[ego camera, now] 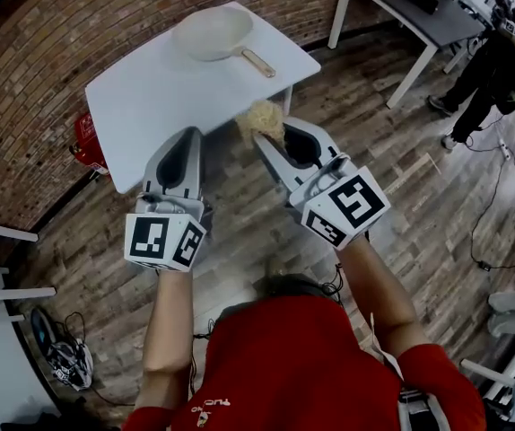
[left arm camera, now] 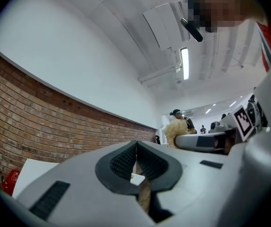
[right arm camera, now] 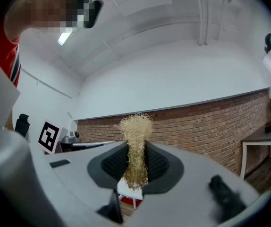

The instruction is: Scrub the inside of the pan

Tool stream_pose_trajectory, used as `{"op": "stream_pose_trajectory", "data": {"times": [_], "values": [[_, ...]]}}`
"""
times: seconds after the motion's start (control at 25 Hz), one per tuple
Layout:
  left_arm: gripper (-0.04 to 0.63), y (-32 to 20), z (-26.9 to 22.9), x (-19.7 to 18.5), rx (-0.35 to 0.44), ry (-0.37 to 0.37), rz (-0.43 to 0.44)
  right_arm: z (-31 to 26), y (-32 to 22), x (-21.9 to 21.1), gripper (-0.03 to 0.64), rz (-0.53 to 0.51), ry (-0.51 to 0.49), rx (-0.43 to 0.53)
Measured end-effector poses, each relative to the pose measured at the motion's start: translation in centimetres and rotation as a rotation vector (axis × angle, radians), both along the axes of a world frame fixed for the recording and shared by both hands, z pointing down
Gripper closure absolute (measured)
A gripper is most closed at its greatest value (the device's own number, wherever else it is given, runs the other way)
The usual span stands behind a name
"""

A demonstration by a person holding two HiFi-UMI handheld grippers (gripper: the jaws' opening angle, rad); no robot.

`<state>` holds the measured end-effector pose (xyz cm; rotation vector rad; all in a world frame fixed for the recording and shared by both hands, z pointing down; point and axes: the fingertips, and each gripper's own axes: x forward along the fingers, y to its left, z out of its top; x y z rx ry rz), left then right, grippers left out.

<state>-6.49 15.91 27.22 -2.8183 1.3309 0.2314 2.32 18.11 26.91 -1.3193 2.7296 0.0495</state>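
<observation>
A room with a brick wall (ego camera: 33,70) and a wooden floor (ego camera: 240,214); a white table (ego camera: 150,106) stands close to the wall. The pan (ego camera: 213,32) lies on the far part of this table, with its wooden handle (ego camera: 259,63) pointing to the right. Nothing touches the pan.

The scrubber (ego camera: 262,119), a bundle of pale straw-like fibres, is pinched between the jaws of the right gripper (ego camera: 268,140) and sticks out past their tips. It hangs over the near edge of the table, well apart from the pan.

The left gripper (ego camera: 188,136) has its jaws pressed together with nothing between them.

Both forearms are stretched forward side by side, and both grippers point toward the table.
</observation>
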Motion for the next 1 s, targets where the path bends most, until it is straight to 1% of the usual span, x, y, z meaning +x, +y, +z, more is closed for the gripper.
{"op": "stream_pose_trajectory", "data": {"times": [0.2, 0.36, 0.68, 0.84, 1.0], "values": [[0.58, -4.4, -0.6, 2.3, 0.007, -0.007, -0.04, -0.1, -4.9, 3.1, 0.531, -0.023, -0.005, -0.007], [0.58, -7.2, -0.7, 3.1, 0.004, -0.017, -0.064, 0.0, -7.9, 4.4, 0.531, -0.035, -0.015, -0.012], [0.58, -12.9, -0.2, 3.9, 0.013, -0.018, -0.085, 0.7, -13.5, 4.8, 0.529, -0.041, -0.007, -0.012], [0.58, -16.9, -0.1, 4.1, 0.026, -0.011, -0.088, 0.6, -17.4, 4.7, 0.531, -0.041, 0.016, -0.007], [0.58, -21.9, -0.2, 3.9, 0.039, -0.005, -0.099, 0.5, -22.5, 4.6, 0.531, -0.038, 0.039, -0.006]]}}
